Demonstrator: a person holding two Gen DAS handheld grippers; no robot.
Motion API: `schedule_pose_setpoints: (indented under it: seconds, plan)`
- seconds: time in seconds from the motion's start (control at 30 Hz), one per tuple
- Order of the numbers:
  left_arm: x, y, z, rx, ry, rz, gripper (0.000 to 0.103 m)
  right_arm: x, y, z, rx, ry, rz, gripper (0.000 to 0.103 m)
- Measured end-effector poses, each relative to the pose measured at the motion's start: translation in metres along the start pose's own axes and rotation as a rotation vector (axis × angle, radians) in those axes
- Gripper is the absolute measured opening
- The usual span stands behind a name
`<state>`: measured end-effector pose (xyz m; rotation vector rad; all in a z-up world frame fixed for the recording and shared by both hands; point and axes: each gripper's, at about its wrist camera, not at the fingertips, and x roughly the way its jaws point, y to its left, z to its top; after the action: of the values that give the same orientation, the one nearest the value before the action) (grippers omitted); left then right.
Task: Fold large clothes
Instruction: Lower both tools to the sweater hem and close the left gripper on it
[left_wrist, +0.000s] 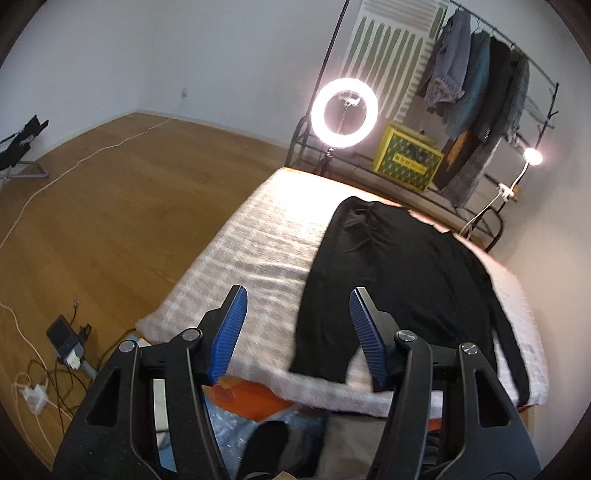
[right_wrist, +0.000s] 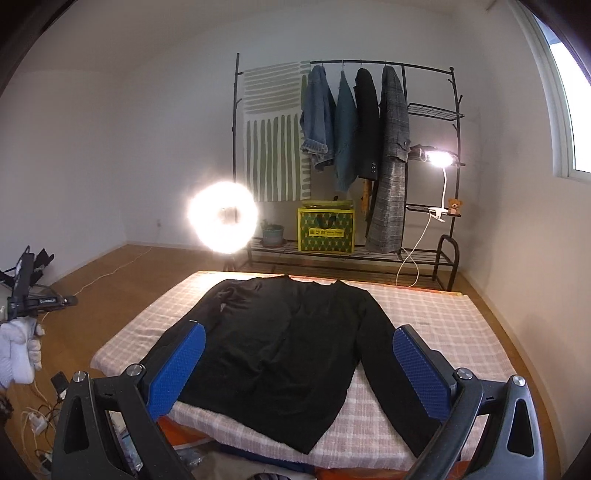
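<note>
While the black top (right_wrist: 284, 347) lies spread flat on the checked mattress (right_wrist: 424, 314), with both sleeves stretched out toward the near edge, no fold is visible in it, so the folding seems not yet begun. The body and both sleeves are all left to fold, as far as the views show. The left gripper (left_wrist: 297, 332) hangs above the near corner of the mattress, by the cuff of one sleeve; its blue pads (left_wrist: 229, 332) stand apart with nothing between them, and they touch no cloth. The right gripper (right_wrist: 299, 369) hovers over the near hem, its fingers spread wide and also empty. In the right view a gloved hand (right_wrist: 18, 350) holds the other gripper at the left border. Behind the mattress stand a lit ring light (right_wrist: 222, 218), a rack (right_wrist: 388, 147) with hanging coats, a clip lamp (right_wrist: 439, 158) and a yellow box (right_wrist: 326, 230). The box carries a yellow label with dark writing, but the writing is too small to read. A black device at the left edge has a small white label, also not readable. No brand can be made out anywhere.
</note>
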<state>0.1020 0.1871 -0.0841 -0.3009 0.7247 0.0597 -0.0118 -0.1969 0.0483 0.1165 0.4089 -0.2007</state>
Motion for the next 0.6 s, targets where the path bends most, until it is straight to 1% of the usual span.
schedule_pose_setpoints:
  seconds: [0.03,0.07,0.17,0.23,0.27,0.33,0.37,0.43,0.53,0.6]
  plan:
    - [0.009,0.001,0.002,0.006,0.011,0.000,0.058,0.004,0.001,0.001,0.001,-0.002,-0.008,0.103]
    - [0.021,0.004,0.004,0.008,0.028,-0.006,0.054,0.008,0.002,0.002,0.005,-0.002,-0.012,0.103]
    - [0.063,0.005,0.002,0.026,0.104,-0.039,0.050,0.031,0.005,0.004,0.024,0.018,0.007,0.102]
    - [0.096,0.008,-0.005,0.033,0.181,-0.053,0.046,0.050,0.008,0.004,0.031,0.038,0.018,0.093]
    - [0.110,0.009,-0.009,0.026,0.219,-0.062,0.044,0.062,0.010,0.004,0.038,0.054,0.022,0.091]
    - [0.134,0.012,-0.016,0.003,0.277,-0.087,0.044,0.086,0.013,0.003,0.065,0.088,0.051,0.082]
    - [0.145,0.013,-0.019,-0.006,0.299,-0.094,0.044,0.096,0.014,0.002,0.080,0.104,0.069,0.080]
    - [0.166,0.012,-0.024,-0.006,0.330,-0.095,0.044,0.121,0.018,-0.002,0.114,0.150,0.121,0.070]
    - [0.195,0.010,-0.029,0.008,0.379,-0.113,0.044,0.155,0.024,-0.007,0.130,0.212,0.172,0.061]
    - [0.213,0.007,-0.032,0.036,0.403,-0.114,0.044,0.175,0.030,-0.010,0.128,0.244,0.197,0.059]
